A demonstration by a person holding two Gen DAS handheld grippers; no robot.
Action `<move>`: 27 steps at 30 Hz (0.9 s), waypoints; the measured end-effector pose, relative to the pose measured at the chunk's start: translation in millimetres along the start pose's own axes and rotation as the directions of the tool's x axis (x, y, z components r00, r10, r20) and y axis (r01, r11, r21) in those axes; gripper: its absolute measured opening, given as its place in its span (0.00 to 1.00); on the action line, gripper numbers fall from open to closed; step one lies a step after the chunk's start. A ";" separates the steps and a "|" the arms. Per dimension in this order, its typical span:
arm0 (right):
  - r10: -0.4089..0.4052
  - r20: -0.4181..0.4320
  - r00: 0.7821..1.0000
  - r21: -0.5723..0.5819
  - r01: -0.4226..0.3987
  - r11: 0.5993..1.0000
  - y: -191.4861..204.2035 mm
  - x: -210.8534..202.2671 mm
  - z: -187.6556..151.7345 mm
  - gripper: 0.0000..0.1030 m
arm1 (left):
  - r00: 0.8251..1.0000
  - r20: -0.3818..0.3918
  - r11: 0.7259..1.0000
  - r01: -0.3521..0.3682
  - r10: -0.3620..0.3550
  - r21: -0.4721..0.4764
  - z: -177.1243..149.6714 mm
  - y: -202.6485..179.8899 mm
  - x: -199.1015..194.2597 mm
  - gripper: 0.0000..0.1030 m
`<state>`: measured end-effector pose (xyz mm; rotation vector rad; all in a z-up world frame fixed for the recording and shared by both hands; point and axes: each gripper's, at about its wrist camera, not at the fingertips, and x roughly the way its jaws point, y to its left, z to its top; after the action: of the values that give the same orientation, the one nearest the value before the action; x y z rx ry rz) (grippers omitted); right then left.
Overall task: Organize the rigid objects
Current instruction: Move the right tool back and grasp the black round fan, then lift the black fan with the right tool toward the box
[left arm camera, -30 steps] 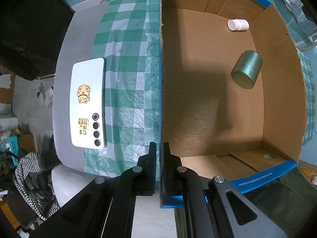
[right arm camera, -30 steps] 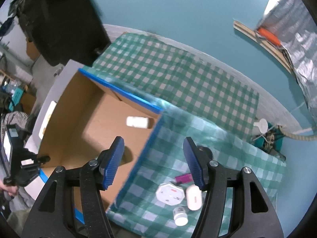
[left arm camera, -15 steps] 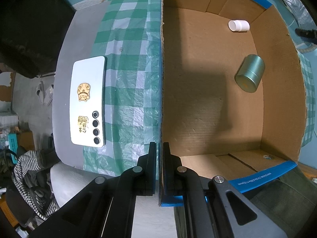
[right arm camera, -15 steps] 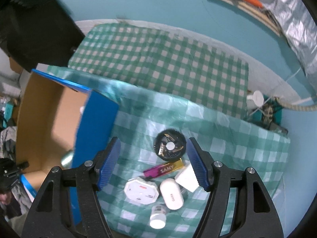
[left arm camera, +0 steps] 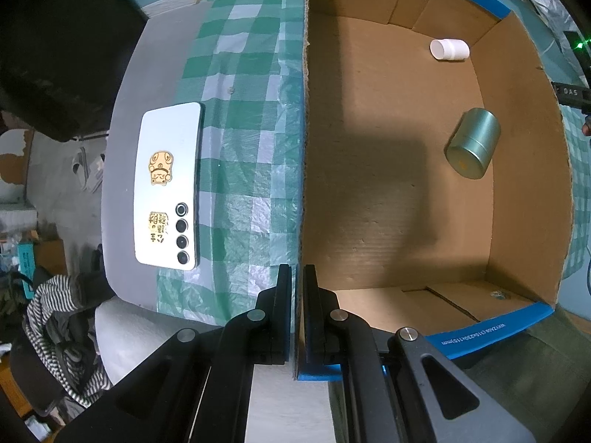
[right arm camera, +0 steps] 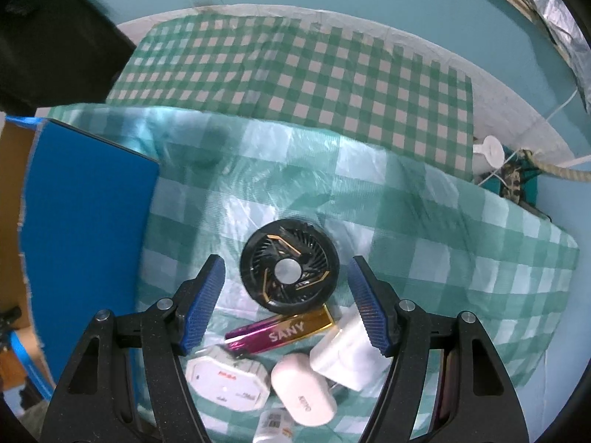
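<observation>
While the left tool (left arm camera: 298, 295) is clamped narrow on the near end of the brown cardboard box's side wall (left arm camera: 303, 170), one finger inside and one outside, the right tool (right arm camera: 287, 295) hangs wide apart over the clutter, gripping nothing

Box interior, left wrist view: white plastic bottle (left arm camera: 449, 50) lying on its side in the far corner; green metal tin (left arm camera: 472, 147) also on its side, close to the right wall, well apart from the bottle. Box rim edged in blue tape (left arm camera: 495, 330)

Outside the box on its left: white smartphone (left arm camera: 169, 186) face down with two gold stickers, lying partly on the grey bench (left arm camera: 125, 118), its right edge on the green checked plastic cloth (left arm camera: 243, 110)

Right wrist view: black round fan with gold trim (right arm camera: 289, 272) sits on the cloth between the spread fingers. Just below it, touching its lower edge, a magenta-and-gold "SANY" bar (right arm camera: 282, 332). Nearer the camera: white octagonal gadget (right arm camera: 227, 382), white oval earbud-style case (right arm camera: 303, 393), white cube charger (right arm camera: 347, 356) partly behind the right finger, and a small white bottle (right arm camera: 273, 428) cut off at the frame bottom. These are packed tight, several touching. Blue outer wall of the box (right arm camera: 88, 221) stands on the left, near the pile but apart from it
</observation>
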<state>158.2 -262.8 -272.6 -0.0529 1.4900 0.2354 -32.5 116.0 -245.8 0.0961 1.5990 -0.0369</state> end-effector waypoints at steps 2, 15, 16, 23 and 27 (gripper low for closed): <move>-0.005 0.002 1.000 -0.001 0.005 1.000 -0.2 4.4 -0.1 0.67 | 1.000 -0.004 1.000 -0.004 0.004 -0.005 0.3 -0.3 1.3 0.05; -0.077 -0.007 0.997 -0.063 0.077 0.995 8.7 26.4 0.2 0.67 | 1.000 -0.006 1.000 -0.008 0.008 -0.021 0.8 1.1 1.8 0.05; -0.081 -0.002 0.997 -0.064 0.081 0.995 9.6 26.6 0.0 0.66 | 1.000 -0.006 1.000 -0.007 0.007 -0.021 0.8 0.9 1.9 0.05; -0.078 0.006 0.997 -0.066 0.078 0.995 12.2 23.7 0.6 0.60 | 1.000 -0.005 1.000 -0.005 0.005 -0.014 0.7 1.1 2.5 0.05; -0.069 0.019 0.997 -0.084 0.070 0.994 19.5 14.1 2.3 0.60 | 1.000 -0.005 1.000 -0.007 0.007 -0.010 0.8 0.7 2.3 0.05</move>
<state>157.7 -241.7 -284.2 -0.1697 1.4589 0.2418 -31.7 116.7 -248.1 0.0935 1.6033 -0.0233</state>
